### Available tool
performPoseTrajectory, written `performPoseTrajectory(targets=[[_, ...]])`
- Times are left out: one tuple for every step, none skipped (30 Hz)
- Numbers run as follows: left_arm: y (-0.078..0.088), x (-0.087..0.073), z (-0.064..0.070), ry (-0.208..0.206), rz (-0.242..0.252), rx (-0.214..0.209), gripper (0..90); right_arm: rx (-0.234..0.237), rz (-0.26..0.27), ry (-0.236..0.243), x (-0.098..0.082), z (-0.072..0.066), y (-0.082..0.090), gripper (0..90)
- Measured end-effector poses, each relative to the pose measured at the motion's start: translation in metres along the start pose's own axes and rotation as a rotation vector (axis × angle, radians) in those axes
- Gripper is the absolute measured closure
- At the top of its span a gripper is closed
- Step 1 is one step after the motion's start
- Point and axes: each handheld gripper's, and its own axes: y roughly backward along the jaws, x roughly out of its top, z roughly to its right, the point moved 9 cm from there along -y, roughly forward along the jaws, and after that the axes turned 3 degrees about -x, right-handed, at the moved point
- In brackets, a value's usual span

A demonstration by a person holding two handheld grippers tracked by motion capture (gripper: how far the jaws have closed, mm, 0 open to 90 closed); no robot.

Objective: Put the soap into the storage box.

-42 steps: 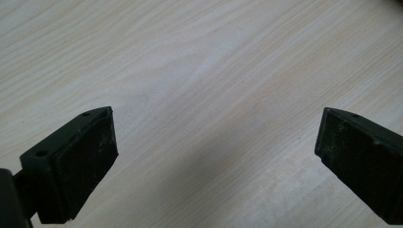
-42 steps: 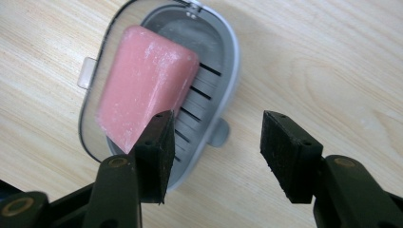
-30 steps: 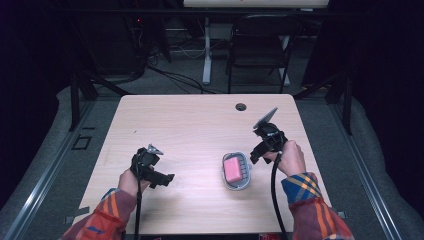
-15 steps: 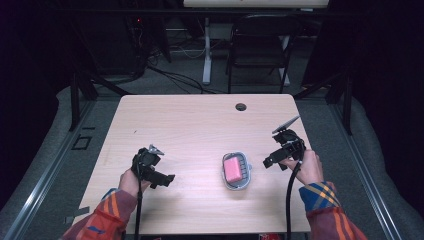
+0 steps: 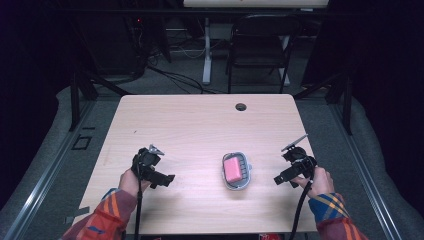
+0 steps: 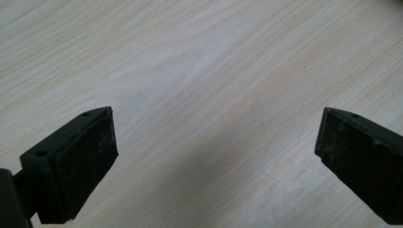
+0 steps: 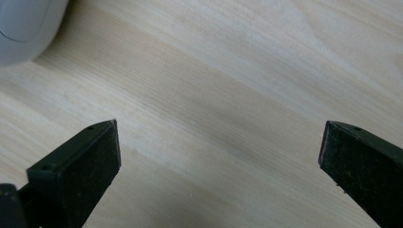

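Observation:
A pink bar of soap (image 5: pixel 232 169) lies in a grey soap dish (image 5: pixel 236 184) on the light wooden table (image 5: pixel 200 125), right of centre near the front. My left gripper (image 5: pixel 167 179) rests low at the front left, pointing right toward the dish, jaws wide apart with bare wood between them (image 6: pixel 214 142). My right gripper (image 5: pixel 279 180) sits at the front right, a short way right of the dish and pointing left at it, open and empty (image 7: pixel 218 156). A corner of the dish (image 7: pixel 23 28) shows at the top left of the right gripper view.
A round cable hole (image 5: pixel 241 106) sits near the table's far edge. A dark chair (image 5: pixel 257 45) and a white desk leg (image 5: pixel 206 50) stand behind the table. Both forearms in striped sleeves (image 5: pixel 105 220) come in over the front edge.
My right gripper has moved from above the dish's right side out to the right and toward the front edge, coming down low. The left gripper and the soap dish have stayed put.

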Motion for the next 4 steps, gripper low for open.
performPoseTrajectory(targets=[[0.0002, 0.0001, -0.0003, 0.0, 0.002, 0.0, 0.2, 0.002, -0.007, 0.012, -0.0031, 0.0006, -0.0032, 0.0], [0.0002, 0.0001, -0.0006, 0.001, 0.002, -0.001, 0.2, 0.001, -0.018, 0.019, -0.0051, 0.0006, -0.0047, 0.0], [0.0001, 0.0, -0.0009, 0.001, 0.003, -0.003, 0.2, -0.008, -0.015, 0.027, -0.0058, 0.0006, -0.0063, 0.0], [0.0001, 0.0, -0.001, 0.002, 0.002, -0.003, 0.2, -0.013, -0.024, 0.036, -0.0073, 0.0004, -0.0091, 0.0]])
